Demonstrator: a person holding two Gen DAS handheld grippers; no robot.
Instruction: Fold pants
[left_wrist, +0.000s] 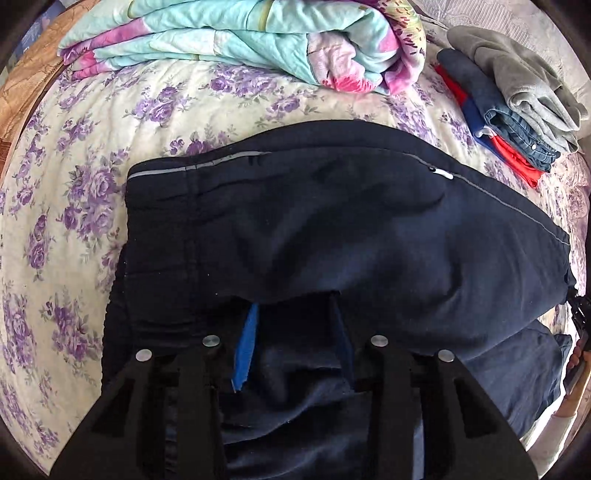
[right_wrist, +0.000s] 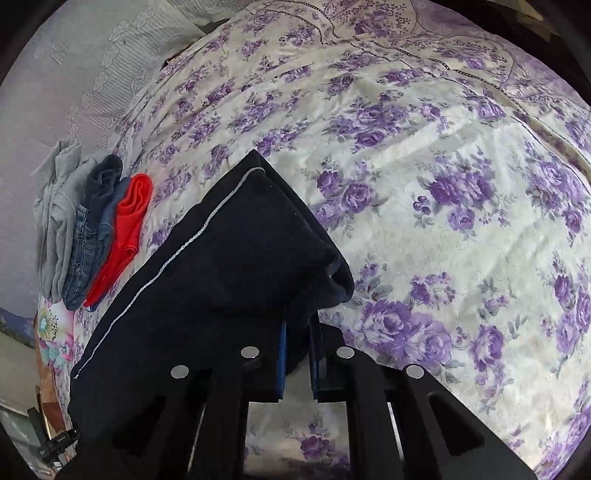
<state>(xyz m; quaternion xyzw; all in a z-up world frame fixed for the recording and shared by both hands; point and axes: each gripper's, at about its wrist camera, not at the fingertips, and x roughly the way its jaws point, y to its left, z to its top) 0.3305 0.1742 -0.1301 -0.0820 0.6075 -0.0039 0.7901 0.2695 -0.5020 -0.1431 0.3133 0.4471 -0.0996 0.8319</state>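
**Dark pants held up over the flowery bed**

The dark blue pants (left_wrist: 332, 229) are spread over the bed (left_wrist: 74, 229), which has a cream sheet with purple flowers. A thin grey line runs along the far edge of the pants.

The left gripper (left_wrist: 293, 347) has its two fingers a little apart, with a fold of the pants between them. The cloth drapes over the tips, so I cannot tell if the fingers really pinch it.

The right gripper (right_wrist: 299, 354) is at the other end of the pants (right_wrist: 229, 258). Its blue fingers (right_wrist: 282, 354) are close together with a bunched-up edge of the pants squeezed between them. The cloth is lifted up off the sheet (right_wrist: 443, 221) here.

Near the far side of the bed is a stack of folded clothes (left_wrist: 517, 122): grey on top, then jeans, then red. A rolled-up blanket (left_wrist: 258, 40) in light blue and pink lies beside it.
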